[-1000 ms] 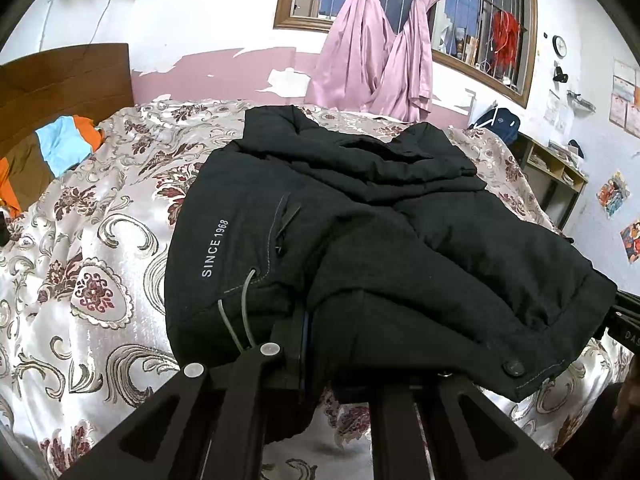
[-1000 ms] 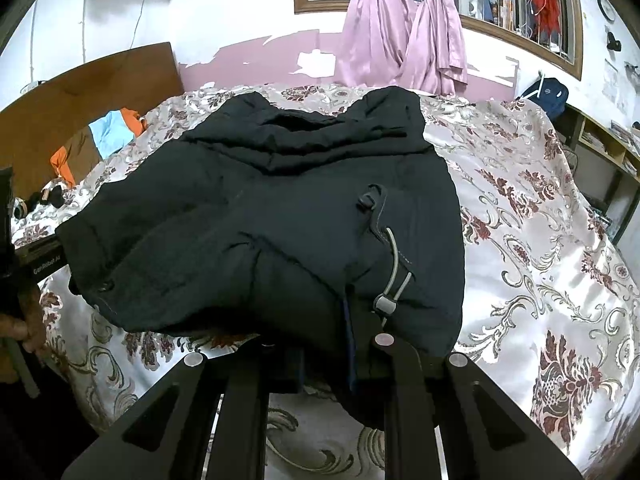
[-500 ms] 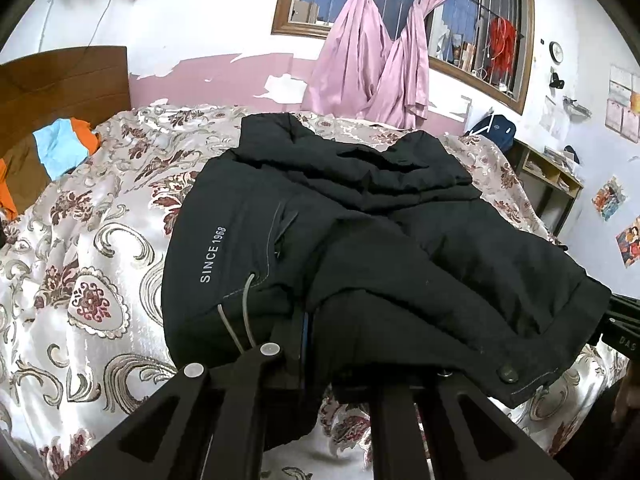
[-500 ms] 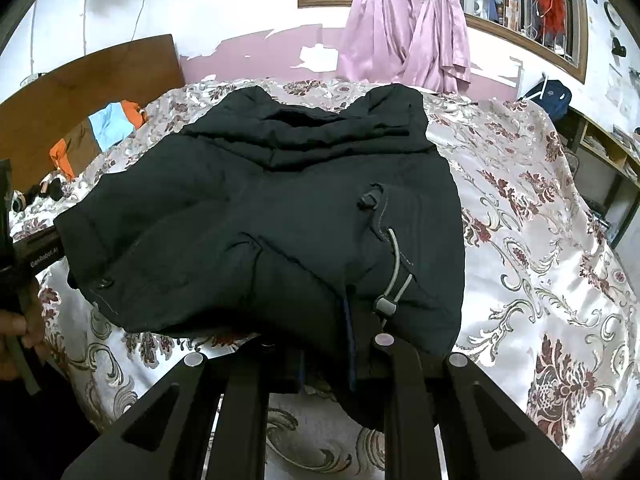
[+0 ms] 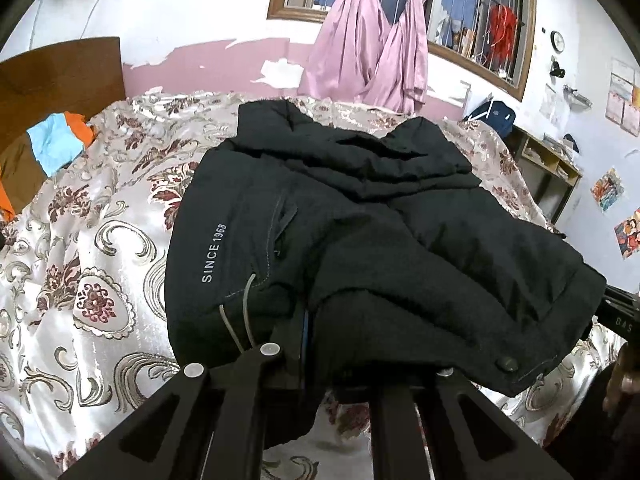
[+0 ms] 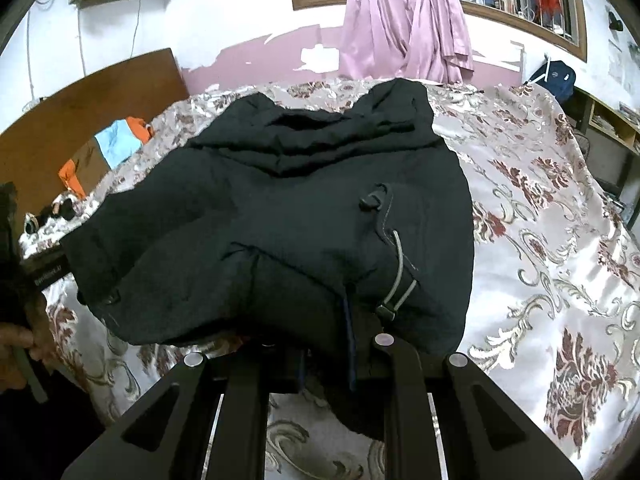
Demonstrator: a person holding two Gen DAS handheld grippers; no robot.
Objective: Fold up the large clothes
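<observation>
stage: mid-fold | jacket (image 5: 360,248) on bed (image 5: 100,280), sides seem folded in (hem lifted) | left tongs (image 5: 308,344) and right tongs (image 6: 344,344) both clamp hem | left: fold hem toward collar

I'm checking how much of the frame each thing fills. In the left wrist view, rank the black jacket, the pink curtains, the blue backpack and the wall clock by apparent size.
1. black jacket, largest, though nearness to the camera inflates it
2. pink curtains
3. blue backpack
4. wall clock, smallest
</observation>
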